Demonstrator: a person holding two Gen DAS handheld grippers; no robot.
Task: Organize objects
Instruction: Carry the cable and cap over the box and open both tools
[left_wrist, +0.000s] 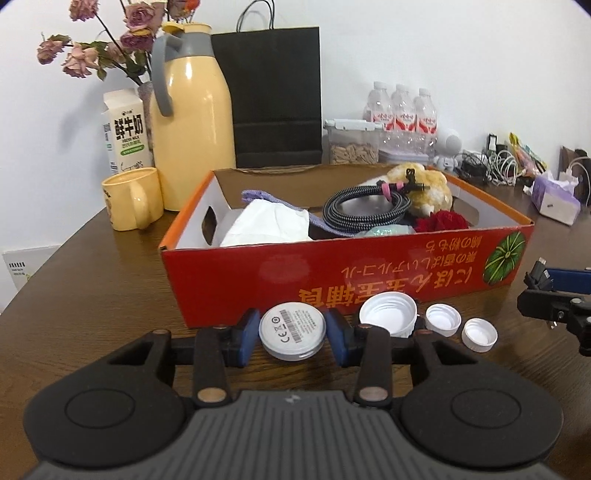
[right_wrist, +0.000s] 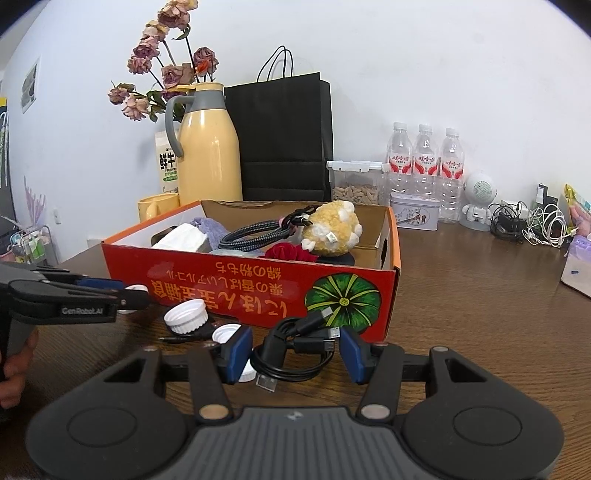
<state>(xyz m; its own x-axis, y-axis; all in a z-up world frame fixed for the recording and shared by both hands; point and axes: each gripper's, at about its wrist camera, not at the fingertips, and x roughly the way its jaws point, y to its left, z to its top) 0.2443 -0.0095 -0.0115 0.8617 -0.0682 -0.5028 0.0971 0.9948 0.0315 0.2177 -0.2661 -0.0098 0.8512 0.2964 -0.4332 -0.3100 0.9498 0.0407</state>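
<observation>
Dark wooden table (left_wrist: 92, 295) under red box (left_wrist: 332, 273), bottle caps (left_wrist: 388, 312), mug (left_wrist: 133, 197).

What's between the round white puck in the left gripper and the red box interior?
Only the red box near wall, standing between the puck and the inside. The left gripper must lift over it; nothing else visible blocks.

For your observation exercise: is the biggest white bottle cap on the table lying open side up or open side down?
Open side up. In the left wrist view the big white cap shows its hollow inside with thread rings, resting on the table before the red box.
</observation>
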